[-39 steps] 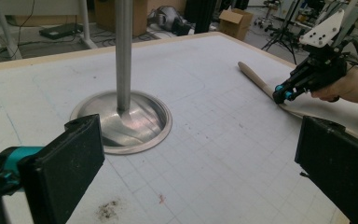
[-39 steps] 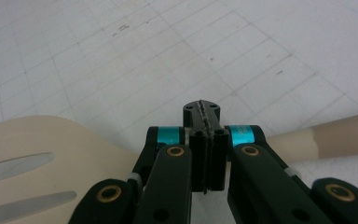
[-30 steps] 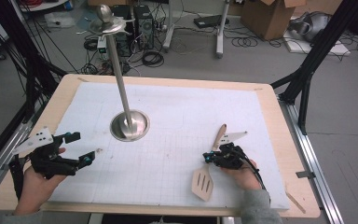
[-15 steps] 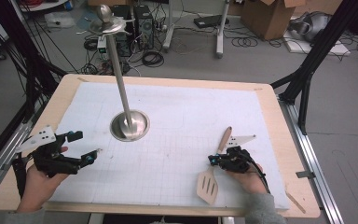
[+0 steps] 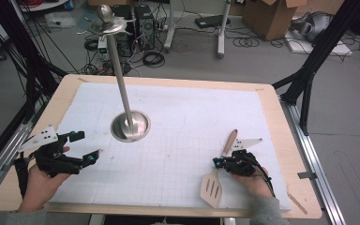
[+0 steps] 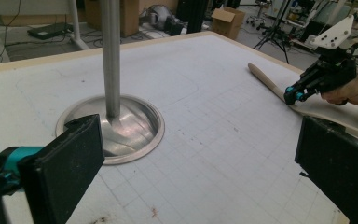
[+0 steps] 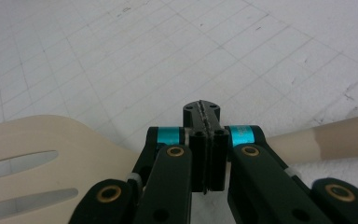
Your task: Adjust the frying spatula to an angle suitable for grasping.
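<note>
White gridded paper sheet [image 5: 187,126] is seen covering most of a pale wooden table [image 5: 281,140]. At the near left, the left gripper [image 5: 85,147] is held low over the sheet by a hand [image 5: 35,183], its jaws spread wide with nothing between them; in the left gripper view the two black pads [image 6: 65,163] stand well apart. Just beyond it, toward the middle left, a polished round steel base with a tall upright steel pole [image 5: 130,125] is standing on the sheet, untouched.

At the near right, a light wooden slotted spatula [image 5: 212,187] lies flat on the sheet, blade toward the near edge, handle pointing to the far side. The right gripper [image 5: 218,162] is placed at the neck of the spatula, where blade meets handle. In the right gripper view the jaws are seen pressed together, the spatula passing beneath them; whether the wood is actually pinched cannot be told.

The spatula is judged light, stiff and smooth, unlikely to bend or break. A thin flat piece lying flush on paper offers little edge; a hold across the narrow neck or handle is judged best, since the blade end would tip down if held far up the handle.
</note>
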A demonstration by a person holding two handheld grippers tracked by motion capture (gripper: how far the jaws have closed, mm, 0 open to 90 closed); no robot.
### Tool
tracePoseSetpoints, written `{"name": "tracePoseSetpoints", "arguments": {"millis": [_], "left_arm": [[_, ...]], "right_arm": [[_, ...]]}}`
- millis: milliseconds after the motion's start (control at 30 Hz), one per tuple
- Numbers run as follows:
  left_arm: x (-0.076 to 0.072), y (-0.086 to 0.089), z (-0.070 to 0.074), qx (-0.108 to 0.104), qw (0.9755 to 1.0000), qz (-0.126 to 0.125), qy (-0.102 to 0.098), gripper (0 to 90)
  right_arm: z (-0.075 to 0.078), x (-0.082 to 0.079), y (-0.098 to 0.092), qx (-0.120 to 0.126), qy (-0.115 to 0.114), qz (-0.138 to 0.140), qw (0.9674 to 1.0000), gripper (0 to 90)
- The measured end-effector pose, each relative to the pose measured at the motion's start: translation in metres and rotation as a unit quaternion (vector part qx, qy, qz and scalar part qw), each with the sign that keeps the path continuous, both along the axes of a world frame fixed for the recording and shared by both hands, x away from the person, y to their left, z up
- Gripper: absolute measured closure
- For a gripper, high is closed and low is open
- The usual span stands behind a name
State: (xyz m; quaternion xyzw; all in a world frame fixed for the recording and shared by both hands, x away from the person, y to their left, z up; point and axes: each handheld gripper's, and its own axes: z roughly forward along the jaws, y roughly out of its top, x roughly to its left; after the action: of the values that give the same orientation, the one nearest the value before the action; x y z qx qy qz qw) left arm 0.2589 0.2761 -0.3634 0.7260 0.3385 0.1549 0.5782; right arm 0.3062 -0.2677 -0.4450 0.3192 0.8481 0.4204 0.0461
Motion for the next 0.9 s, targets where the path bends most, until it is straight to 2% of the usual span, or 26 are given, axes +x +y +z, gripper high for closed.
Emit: {"name": "tracePoseSetpoints", "arguments": {"millis": [133,233,267,300,367,433,567,700,900], "left_arm": [[0.001,-0.002,-0.002,0.005,1.0,-0.001,0.004,1.8],[0.002,-0.004,-0.003,0.008,0.9999,-0.003,0.005,1.8],[0.002,-0.005,-0.003,0.009,0.9999,-0.003,0.005,1.8],[0.002,-0.005,-0.003,0.009,0.9999,-0.004,0.005,1.8],[0.002,-0.005,-0.003,0.008,1.0,-0.003,0.004,1.8],[0.002,-0.004,-0.003,0.009,1.0,-0.003,0.003,1.8],[0.001,-0.004,-0.002,0.007,1.0,-0.002,0.003,1.8],[0.002,-0.003,-0.003,0.009,0.9999,-0.002,0.005,1.8],[0.001,-0.003,-0.004,0.01,0.9999,0.0,0.006,1.8]], "right_arm": [[0.001,0.001,0.0,0.003,0.005,0.004,1.0,90.0],[0.004,0.0,-0.004,0.009,-0.009,-0.004,0.9999,90.0],[0.007,0.0,-0.006,0.019,-0.016,-0.008,0.9997,90.0],[0.012,0.0,-0.013,0.036,-0.028,-0.025,0.9986,90.0],[0.014,0.0,-0.017,0.043,-0.036,-0.03,0.998,90.0],[0.016,0.0,-0.023,0.039,-0.051,-0.043,0.997,90.0],[0.012,0.001,-0.032,0.014,-0.059,-0.071,0.9956,90.0],[0.006,0.006,-0.042,0.003,-0.052,-0.096,0.994,90.0],[0.001,0.01,-0.044,-0.009,-0.056,-0.103,0.9931,90.0]]}}
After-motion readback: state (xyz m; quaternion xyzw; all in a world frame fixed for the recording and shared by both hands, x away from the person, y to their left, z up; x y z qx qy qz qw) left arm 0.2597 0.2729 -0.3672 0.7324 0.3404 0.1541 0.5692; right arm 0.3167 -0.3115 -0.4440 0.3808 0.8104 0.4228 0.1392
